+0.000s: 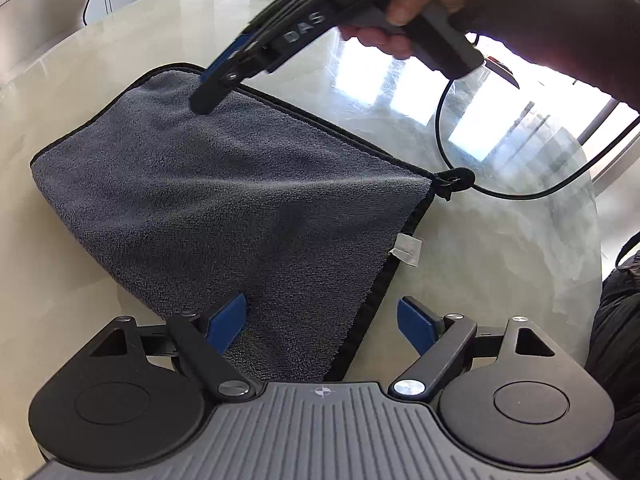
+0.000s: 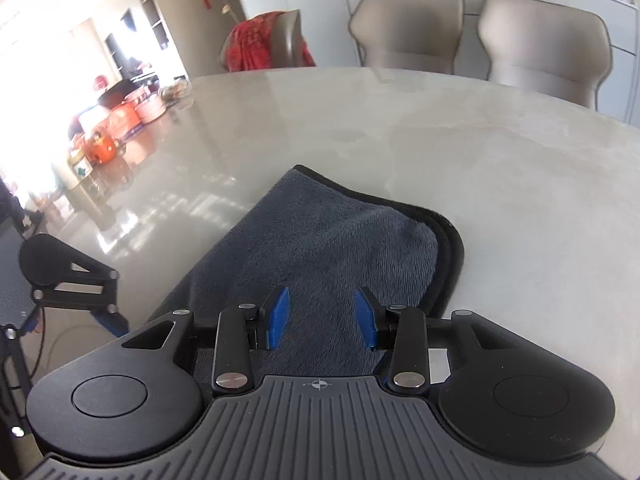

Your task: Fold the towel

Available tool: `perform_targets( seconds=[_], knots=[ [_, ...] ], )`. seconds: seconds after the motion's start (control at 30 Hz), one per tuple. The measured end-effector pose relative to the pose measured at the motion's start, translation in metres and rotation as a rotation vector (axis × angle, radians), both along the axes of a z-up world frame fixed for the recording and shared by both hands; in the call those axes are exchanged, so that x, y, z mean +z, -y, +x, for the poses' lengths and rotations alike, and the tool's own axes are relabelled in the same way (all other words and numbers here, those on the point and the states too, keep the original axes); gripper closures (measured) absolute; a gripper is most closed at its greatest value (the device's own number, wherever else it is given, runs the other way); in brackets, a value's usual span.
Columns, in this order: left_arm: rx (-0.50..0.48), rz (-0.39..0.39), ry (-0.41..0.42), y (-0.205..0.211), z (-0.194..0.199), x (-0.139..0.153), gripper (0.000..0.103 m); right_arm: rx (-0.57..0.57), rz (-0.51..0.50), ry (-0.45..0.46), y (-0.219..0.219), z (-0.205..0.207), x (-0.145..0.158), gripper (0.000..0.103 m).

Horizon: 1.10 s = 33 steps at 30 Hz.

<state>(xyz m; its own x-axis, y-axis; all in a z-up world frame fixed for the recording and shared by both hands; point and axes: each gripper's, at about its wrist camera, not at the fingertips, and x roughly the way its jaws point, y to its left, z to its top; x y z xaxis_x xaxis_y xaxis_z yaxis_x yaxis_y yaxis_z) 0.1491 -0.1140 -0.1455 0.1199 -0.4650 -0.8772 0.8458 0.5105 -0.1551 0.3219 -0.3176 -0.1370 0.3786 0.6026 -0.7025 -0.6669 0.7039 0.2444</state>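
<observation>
A grey-blue towel (image 1: 208,200) with black trim lies folded on the pale marble table (image 1: 480,260). It also shows in the right wrist view (image 2: 320,248). My left gripper (image 1: 320,316) is open, just above the towel's near corner, holding nothing. My right gripper (image 2: 322,316) is open over the towel's other end, holding nothing. In the left wrist view the right gripper (image 1: 208,96) hovers at the towel's far edge, held by a hand. A white label (image 1: 406,250) sticks out of the towel's right edge.
A black cable (image 1: 520,192) loops over the table right of the towel, next to its hanging loop (image 1: 456,180). Beige chairs (image 2: 544,48) stand behind the table. Orange and pink boxes (image 2: 128,116) crowd the table's far left end.
</observation>
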Motion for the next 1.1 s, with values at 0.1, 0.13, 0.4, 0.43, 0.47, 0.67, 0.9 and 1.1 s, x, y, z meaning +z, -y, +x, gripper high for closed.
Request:
perform_targets(
  seconds=[0.1,0.13,0.4,0.43,0.47,0.67,0.9,1.1],
  knots=[
    [-0.006,0.003,0.013,0.001,-0.004,-0.002,0.011,0.016,-0.137,0.046,-0.011,0.014,-0.007,0.065],
    [-0.008,0.005,0.016,0.001,-0.006,-0.002,0.011,0.026,-0.171,0.063,-0.014,0.018,-0.009,0.066],
    [0.015,0.003,0.015,0.003,-0.010,-0.005,0.010,0.001,-0.214,0.116,-0.016,0.038,-0.012,0.077],
    [0.020,0.003,0.014,0.003,-0.011,-0.005,0.010,-0.007,-0.214,0.115,-0.016,0.037,-0.012,0.077],
    [0.026,-0.004,0.006,0.003,-0.010,-0.004,0.010,-0.010,-0.221,0.120,-0.018,0.035,-0.011,0.076],
    [0.058,-0.049,-0.038,0.004,-0.007,-0.005,0.011,0.088,-0.131,0.128,-0.028,0.021,0.000,0.066],
    [0.056,-0.029,-0.011,0.006,-0.013,-0.007,0.011,0.006,-0.214,0.161,-0.033,0.038,-0.016,0.062],
    [0.139,-0.062,0.022,-0.005,-0.021,0.005,0.011,-0.081,-0.272,0.177,-0.013,0.010,0.004,0.060]
  ],
)
